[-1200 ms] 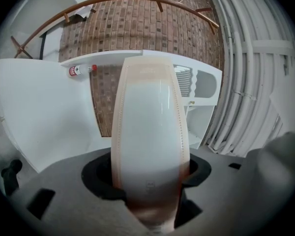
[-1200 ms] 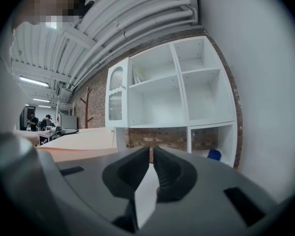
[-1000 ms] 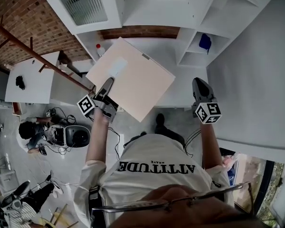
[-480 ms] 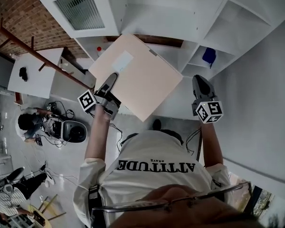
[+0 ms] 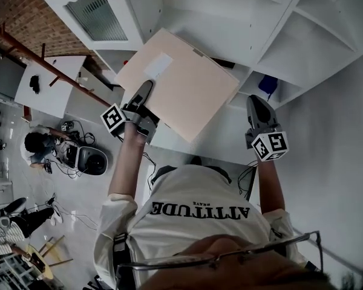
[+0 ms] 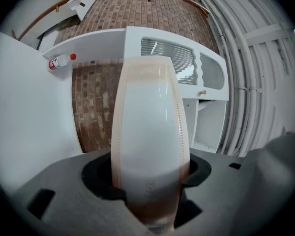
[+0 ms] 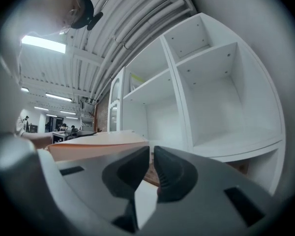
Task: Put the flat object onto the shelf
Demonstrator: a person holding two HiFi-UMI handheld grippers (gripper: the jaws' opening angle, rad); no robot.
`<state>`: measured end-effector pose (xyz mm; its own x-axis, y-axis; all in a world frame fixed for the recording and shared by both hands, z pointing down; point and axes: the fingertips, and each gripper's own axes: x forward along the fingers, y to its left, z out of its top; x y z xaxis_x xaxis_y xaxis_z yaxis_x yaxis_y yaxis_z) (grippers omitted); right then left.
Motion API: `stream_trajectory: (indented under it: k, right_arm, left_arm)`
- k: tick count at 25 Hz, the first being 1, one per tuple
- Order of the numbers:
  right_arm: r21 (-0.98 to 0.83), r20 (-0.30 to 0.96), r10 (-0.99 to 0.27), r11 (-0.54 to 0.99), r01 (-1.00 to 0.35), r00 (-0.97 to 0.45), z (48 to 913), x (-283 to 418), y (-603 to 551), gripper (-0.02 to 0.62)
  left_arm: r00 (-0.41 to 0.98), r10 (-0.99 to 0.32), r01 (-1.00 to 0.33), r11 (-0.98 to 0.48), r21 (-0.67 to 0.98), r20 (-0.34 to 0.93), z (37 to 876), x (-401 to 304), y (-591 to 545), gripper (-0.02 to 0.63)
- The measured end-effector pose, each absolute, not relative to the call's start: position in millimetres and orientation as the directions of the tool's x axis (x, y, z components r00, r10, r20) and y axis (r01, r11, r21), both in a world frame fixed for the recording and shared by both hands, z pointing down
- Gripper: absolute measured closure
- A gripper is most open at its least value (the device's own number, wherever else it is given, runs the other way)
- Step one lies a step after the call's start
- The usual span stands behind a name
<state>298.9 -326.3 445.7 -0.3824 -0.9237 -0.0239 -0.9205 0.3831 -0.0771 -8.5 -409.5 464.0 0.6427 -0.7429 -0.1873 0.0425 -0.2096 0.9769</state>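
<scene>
shelf unit (image 5: 314, 41): blue item (image 5: 266, 84) in a low compartment, too small to identify | flat board (image 5: 187, 89): held tilted before the shelf unit, hiding part of it | left gripper (image 5: 144, 92): clamped on the board's edge | right gripper (image 5: 256, 104): jaws together, apart from board

Both arms stretch forward, elbows nearly straight. The left gripper (image 5: 144, 93) is clamped on the near edge of a flat board (image 5: 187, 86) (its jaws held wide apart by it). The right gripper (image 5: 255, 101) points ahead beside it, jaws pressed together with nothing between them.
</scene>
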Motion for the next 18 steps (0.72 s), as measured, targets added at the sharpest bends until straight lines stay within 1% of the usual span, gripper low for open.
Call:
stream_trajectory:
  k: [6,14,18]
  right_arm:
    - [-0.078,-0.051,-0.901,0.433,-0.898,-0.43,440,303,-337,0.565]
    - [-0.063,-0.074,-0.864,0.502,-0.862,-0.498,428,293,-340,0.563]
    - [-0.045,-0.076,-0.844,0.535,-0.844,-0.531,417,284,-339,0.555]
  left_arm:
    - [0.568,-0.806,0.025,-0.183,0.983,-0.165,456,11,-431,0.327]
    - [0.524,-0.839,-0.006,-0.175,0.985,-0.146,449,34,-455,0.327]
    - [0.505,-0.853,0.018,-0.143,0.99,-0.132,458,39,-467,0.327]
